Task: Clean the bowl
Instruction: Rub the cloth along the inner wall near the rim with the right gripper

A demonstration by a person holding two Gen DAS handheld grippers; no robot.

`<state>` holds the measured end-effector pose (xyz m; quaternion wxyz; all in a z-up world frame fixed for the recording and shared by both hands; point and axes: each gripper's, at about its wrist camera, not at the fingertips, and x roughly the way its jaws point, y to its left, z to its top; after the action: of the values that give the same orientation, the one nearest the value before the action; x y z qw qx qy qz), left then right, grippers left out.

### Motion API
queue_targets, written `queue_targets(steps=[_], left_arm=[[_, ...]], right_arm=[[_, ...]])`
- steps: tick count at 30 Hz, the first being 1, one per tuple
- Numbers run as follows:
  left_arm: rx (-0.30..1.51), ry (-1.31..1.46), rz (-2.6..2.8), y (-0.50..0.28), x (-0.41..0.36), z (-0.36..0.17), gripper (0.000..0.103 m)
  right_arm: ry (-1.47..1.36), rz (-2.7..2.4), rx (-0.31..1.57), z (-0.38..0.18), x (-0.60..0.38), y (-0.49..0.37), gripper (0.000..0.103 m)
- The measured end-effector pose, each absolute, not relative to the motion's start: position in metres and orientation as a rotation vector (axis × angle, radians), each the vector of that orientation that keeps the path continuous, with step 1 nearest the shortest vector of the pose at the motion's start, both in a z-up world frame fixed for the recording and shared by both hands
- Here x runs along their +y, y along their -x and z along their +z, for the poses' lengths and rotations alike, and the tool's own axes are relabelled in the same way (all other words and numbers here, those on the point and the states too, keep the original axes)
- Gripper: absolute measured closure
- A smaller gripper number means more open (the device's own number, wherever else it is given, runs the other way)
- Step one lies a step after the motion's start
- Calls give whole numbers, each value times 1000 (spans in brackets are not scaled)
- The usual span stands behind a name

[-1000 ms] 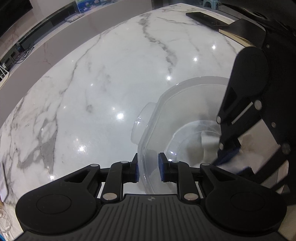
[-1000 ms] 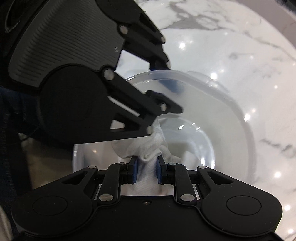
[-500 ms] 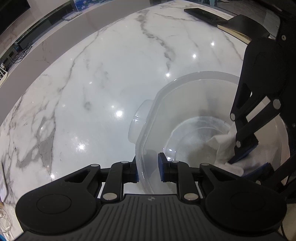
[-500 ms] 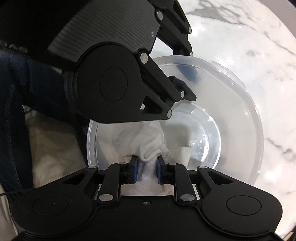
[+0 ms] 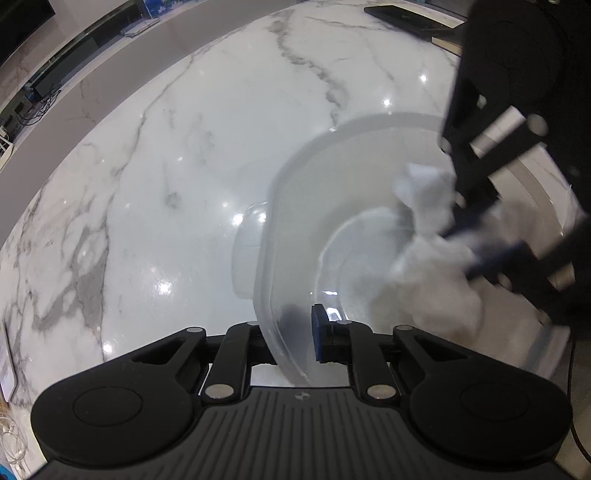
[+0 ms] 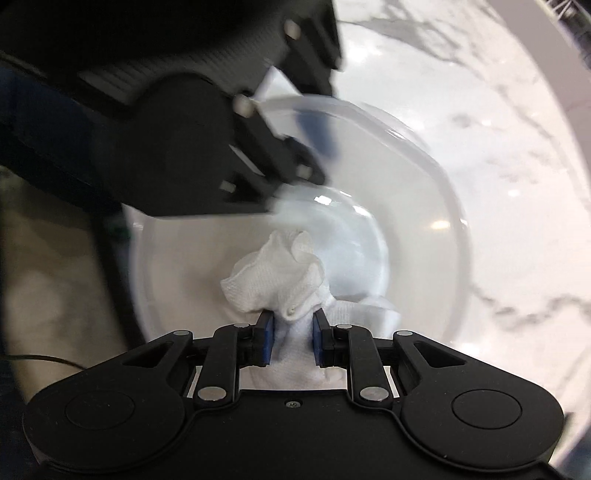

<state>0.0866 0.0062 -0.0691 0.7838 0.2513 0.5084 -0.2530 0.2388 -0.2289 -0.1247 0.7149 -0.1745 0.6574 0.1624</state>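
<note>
A clear plastic bowl [image 5: 295, 206] stands on the white marble counter [image 5: 184, 147], tilted toward me. My left gripper [image 5: 295, 332] is shut on the bowl's near rim, one pad inside and one outside. My right gripper [image 6: 293, 341] is shut on a crumpled white cloth [image 6: 280, 280] and holds it inside the bowl [image 6: 443, 206]. In the left wrist view the cloth [image 5: 432, 206] presses against the bowl's inner right side, blurred by motion. The left gripper shows blurred at the far rim in the right wrist view [image 6: 314, 147].
A dark phone [image 5: 402, 18] and a dark book [image 5: 448, 38] lie at the counter's far right. The counter's left edge [image 5: 74, 107] drops to a room with a TV unit. A white object [image 5: 7, 363] lies at the near left edge.
My right gripper has swept the cloth around inside the bowl, up toward its far right wall. The bowl has tilted more in my left gripper's hold.
</note>
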Motion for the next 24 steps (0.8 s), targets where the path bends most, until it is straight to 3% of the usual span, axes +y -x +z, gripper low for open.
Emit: queue_targets(steps=[9, 17, 24], left_arm=[[1098, -525, -524, -70, -5, -67, 90], [1096, -539, -529, -69, 0, -64, 90], [1102, -534, -526, -73, 0, -62, 90]], right_arm=[[351, 299, 1358, -118, -228, -217, 85], [96, 419, 1364, -103, -229, -192, 84], [204, 412, 1417, -95, -214, -163, 84]])
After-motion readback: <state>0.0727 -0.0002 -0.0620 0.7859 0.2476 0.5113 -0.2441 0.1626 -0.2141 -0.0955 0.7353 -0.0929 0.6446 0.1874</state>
